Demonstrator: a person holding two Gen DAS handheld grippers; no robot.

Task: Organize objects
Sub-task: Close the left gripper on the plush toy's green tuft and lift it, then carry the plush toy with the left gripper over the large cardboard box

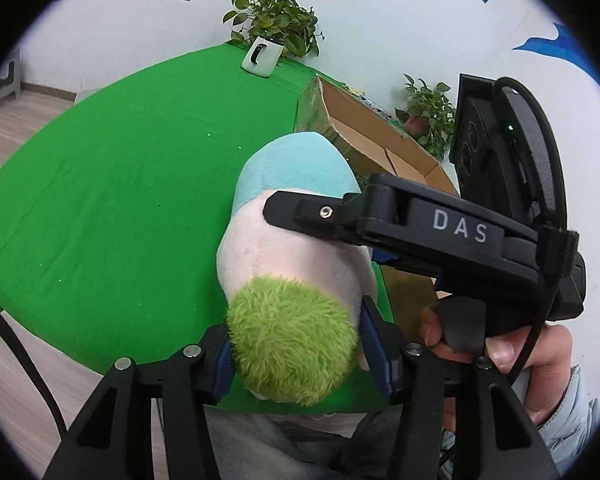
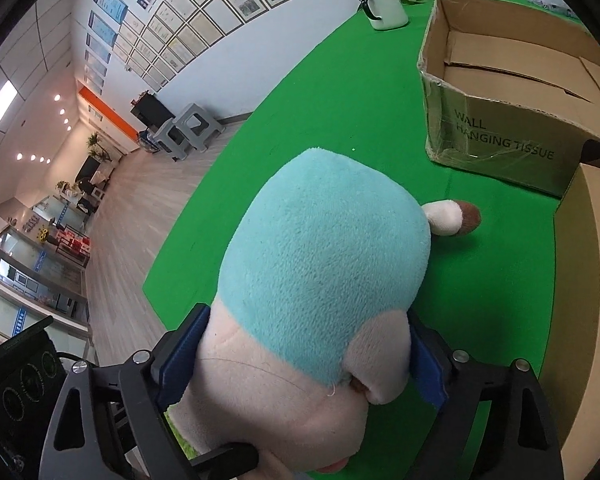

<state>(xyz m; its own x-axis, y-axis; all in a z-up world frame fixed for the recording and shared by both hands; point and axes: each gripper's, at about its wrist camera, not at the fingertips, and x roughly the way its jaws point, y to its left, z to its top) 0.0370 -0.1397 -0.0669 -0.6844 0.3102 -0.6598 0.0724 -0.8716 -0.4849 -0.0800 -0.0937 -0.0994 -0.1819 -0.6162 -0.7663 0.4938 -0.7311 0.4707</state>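
Table (image 1: 100, 184): covered with a bright green cloth, it carries everything here; wood-look floor shows past its left edge.
Cardboard box (image 2: 512, 92): open-topped and printed "WALL HANGING TISSUE", it stands on the cloth toward the far right side of the table; nothing shows on the part of its floor that is visible. A second brown carton (image 2: 588, 300) stands just in front of it at the right edge.
Plush toy (image 1: 296, 264): a soft figure with a turquoise upper part, pale pink body and shaggy lime-green end, held over the near part of the table, in front of the box and not in it. A pink limb with a brown tip (image 2: 456, 218) sticks out toward the box.
Left gripper (image 1: 296, 356): its blue-padded jaws are clamped on the toy's green end, a pad pressed into the fur on each side.
Right gripper (image 2: 304, 360): it straddles the toy where pink meets turquoise, blue pads lying against both flanks; whether they squeeze or merely touch I cannot tell.
Right hand (image 1: 512, 352): bare fingers wrapped round the black handle, a pale blue sleeve behind.
White mug (image 1: 262, 56): upright at the table's far edge, with a leafy potted plant (image 1: 276, 20) right behind it.
Second potted plant (image 1: 428, 116): beyond the box, at the wall.
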